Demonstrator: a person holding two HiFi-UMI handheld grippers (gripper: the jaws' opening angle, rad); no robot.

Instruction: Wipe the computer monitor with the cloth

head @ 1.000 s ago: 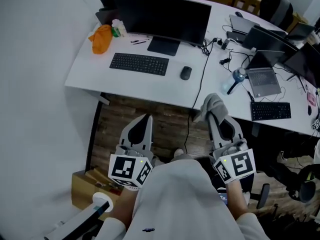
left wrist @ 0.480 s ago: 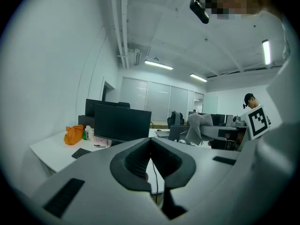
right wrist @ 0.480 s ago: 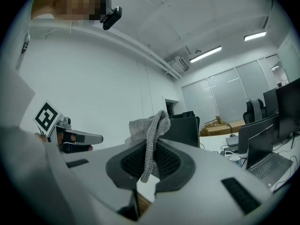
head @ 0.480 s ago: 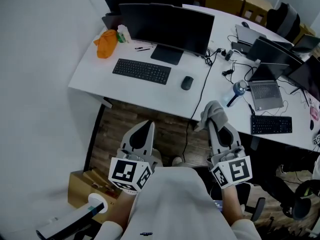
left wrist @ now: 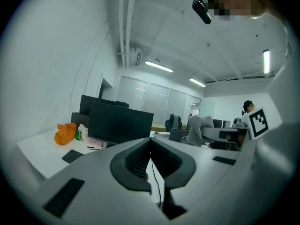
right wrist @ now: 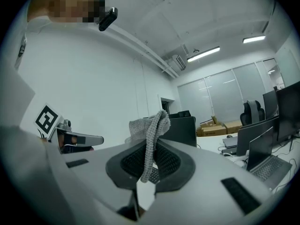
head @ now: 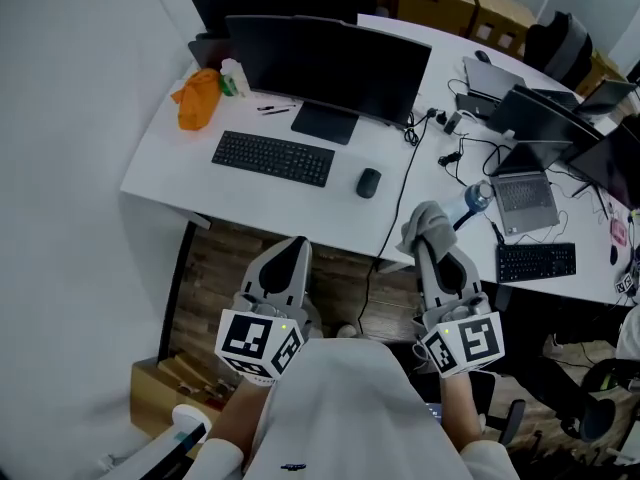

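Approach step. The right hand-held gripper point(head: 433, 243) clamped the cloth point(head: 424, 218), lower centre. The left hand-held gripper point(head: 296, 243) was closed, empty. The monitor point(head: 330, 63) stood upper centre, well apart. Next move, judged: carry cloth to screen.

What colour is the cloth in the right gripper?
Grey cloth; the right gripper view shows it best.
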